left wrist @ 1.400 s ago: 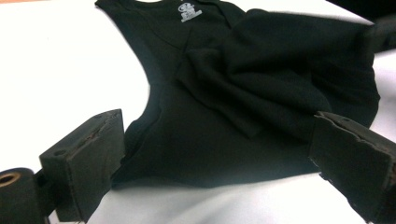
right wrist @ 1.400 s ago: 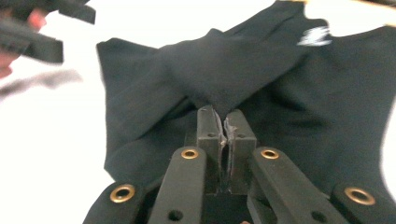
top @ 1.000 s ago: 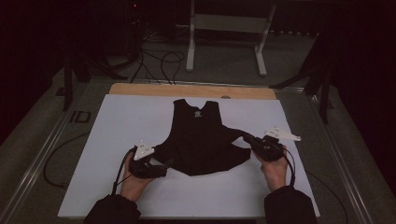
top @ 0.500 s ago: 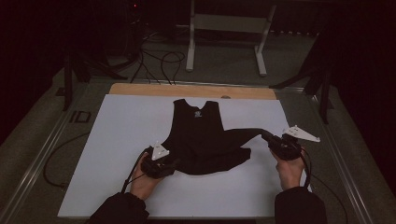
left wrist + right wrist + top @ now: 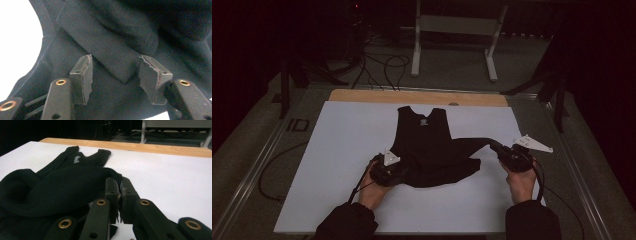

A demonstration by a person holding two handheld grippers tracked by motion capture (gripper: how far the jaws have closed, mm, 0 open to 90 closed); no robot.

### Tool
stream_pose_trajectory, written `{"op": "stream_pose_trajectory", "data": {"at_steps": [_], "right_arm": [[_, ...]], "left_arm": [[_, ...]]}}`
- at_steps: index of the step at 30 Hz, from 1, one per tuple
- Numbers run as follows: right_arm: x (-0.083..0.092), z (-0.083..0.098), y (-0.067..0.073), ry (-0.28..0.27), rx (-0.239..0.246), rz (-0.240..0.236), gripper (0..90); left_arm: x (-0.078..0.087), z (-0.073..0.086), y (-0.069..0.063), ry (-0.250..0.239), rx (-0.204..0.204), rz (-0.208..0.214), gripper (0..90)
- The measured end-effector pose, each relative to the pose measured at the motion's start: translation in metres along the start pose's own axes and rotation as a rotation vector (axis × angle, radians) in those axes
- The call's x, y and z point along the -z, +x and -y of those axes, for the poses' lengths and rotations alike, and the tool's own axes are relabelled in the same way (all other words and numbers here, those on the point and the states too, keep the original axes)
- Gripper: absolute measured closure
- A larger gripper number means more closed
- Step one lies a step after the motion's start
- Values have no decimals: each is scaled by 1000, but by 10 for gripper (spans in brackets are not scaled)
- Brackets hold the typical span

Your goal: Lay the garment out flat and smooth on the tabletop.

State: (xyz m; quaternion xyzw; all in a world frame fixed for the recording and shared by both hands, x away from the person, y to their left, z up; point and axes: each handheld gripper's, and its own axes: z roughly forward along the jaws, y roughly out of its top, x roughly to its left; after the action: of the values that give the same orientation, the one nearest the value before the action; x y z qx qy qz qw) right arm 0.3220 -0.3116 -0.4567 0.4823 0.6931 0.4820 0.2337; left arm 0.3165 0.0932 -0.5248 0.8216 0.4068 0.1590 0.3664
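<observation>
A black tank top point(image 5: 432, 145) lies on the white table point(image 5: 337, 165), neck toward the far side. My left gripper point(image 5: 404, 175) rests on its lower left hem. In the left gripper view, the jaws of the left gripper point(image 5: 115, 72) have just been closing and stand half apart. A folded corner of the tank top point(image 5: 112, 32) lies between the pads, which do not press on it. My right gripper point(image 5: 493, 146) is shut on the lower right corner and holds it stretched out to the right. The right gripper view shows the right gripper point(image 5: 120, 187) pinching the edge of the tank top point(image 5: 62, 187).
A wooden strip point(image 5: 412, 96) borders the table's far edge. Beyond it stand a metal frame point(image 5: 452, 30) and cables point(image 5: 382, 62) on the dark floor. White table surface lies bare to the left and in front of the garment.
My left hand has slid right onto the hem and its jaws have narrowed. The right gripper has drawn the garment's corner a little further right.
</observation>
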Motion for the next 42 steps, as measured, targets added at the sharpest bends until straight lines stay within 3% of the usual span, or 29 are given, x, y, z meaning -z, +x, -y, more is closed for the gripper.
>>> {"op": "stream_pose_trajectory", "data": {"at_steps": [6,10,14,19,32,37,42], "right_arm": [[0,0,0,-2,0,-6,864],[-1,0,1,0,0,-9,864],[-2,1,3,3,7,-14,864],[-1,0,3,-3,6,-17,864],[8,-1,2,-7,9,-23,864],[24,0,4,-3,29,-21,863],[41,6,9,9,57,-32,863]], "left_arm": [[-3,-4,-3,-2,-11,11,579],[-4,-6,-8,-1,-45,12,712],[0,-7,-9,-23,-38,30,844],[11,-11,-6,-72,-7,49,852],[72,-11,15,-206,37,50,854],[97,-1,25,-230,36,30,854],[105,14,38,-211,72,13,857]]}}
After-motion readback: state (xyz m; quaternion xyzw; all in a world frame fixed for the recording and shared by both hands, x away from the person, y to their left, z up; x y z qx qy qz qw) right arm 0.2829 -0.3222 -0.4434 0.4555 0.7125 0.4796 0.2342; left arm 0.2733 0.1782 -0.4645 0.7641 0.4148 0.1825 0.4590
